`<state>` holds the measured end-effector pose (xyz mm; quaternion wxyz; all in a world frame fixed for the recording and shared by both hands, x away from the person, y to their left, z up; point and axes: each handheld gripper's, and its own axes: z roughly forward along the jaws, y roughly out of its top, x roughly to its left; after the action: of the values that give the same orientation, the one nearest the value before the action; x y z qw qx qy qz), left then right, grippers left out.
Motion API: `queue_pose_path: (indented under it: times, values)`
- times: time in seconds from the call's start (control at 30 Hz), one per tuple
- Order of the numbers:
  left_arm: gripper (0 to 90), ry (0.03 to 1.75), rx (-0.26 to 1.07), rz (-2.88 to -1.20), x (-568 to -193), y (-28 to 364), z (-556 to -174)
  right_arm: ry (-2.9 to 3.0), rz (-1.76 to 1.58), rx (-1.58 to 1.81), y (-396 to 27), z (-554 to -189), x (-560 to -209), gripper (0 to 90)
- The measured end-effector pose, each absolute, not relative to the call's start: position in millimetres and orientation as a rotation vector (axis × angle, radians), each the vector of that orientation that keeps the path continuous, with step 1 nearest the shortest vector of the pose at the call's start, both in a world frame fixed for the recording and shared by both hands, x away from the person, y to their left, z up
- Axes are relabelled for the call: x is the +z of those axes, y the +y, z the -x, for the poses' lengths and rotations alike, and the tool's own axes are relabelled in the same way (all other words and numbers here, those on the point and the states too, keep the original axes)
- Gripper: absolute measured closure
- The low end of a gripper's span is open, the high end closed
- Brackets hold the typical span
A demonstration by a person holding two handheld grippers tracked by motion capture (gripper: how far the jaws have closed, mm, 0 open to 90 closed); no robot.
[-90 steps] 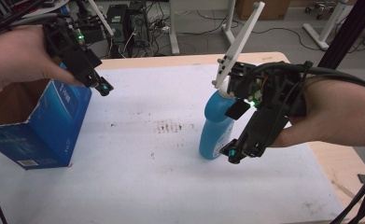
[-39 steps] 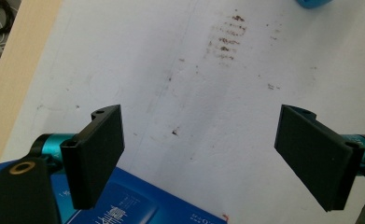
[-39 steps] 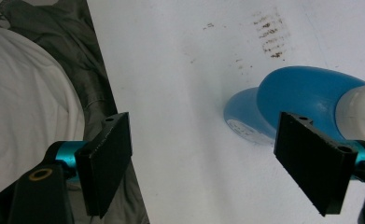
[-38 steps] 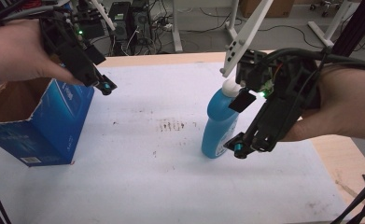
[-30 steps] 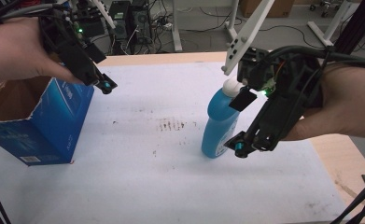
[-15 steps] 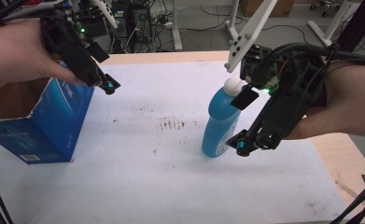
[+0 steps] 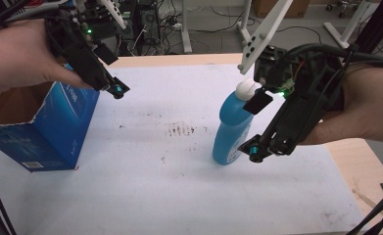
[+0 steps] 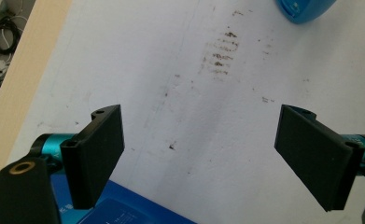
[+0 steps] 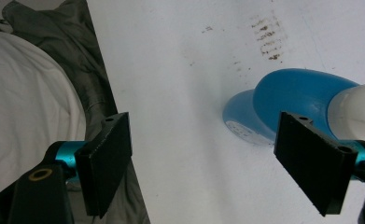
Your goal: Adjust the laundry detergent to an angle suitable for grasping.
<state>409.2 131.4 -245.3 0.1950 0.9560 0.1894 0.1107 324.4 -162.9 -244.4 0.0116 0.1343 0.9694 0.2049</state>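
**A:** Nearest the camera in the high view, the right hand-held gripper [image 7: 263, 149] hangs low over the white-covered bench [image 7: 145, 196], jaws released and nothing between them. What does the next move turn on?

**B:** On the blue bottle [image 7: 230, 129]. It stands upright on the bench, white cap [image 7: 245, 89] on top, long axis vertical, just beside the right hand-held gripper on the side toward the bench's middle. In the right gripper view the bottle [image 9: 301, 105] sits behind one jaw, outside the gap, so the gripper would likely have to shift sideways to straddle it.

**A:** And the pose of that hand?

**B:** The right hand [image 7: 360, 112] comes in from the bench's right edge, gripper body slanting down and toward the person, tips near the bottle's base.

**A:** Farther off?

**B:** The left hand-held gripper [image 7: 114, 89] is held above the far corner of the open blue carton [image 7: 37, 132], well apart from the bottle. Its jaws stand wide too, empty, in the left gripper view [image 8: 201, 156]; the carton's edge [image 8: 119, 207] shows below them. The right hand is plainly the nearer one.
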Motion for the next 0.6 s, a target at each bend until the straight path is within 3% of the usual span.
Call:
queue_pose_path:
  times: [0.6]
  values:
    - [16.0,0.485,0.290,-2.645,-258,117,-402,3.020,-0.417,0.645,-163,-324,-244,18.5]
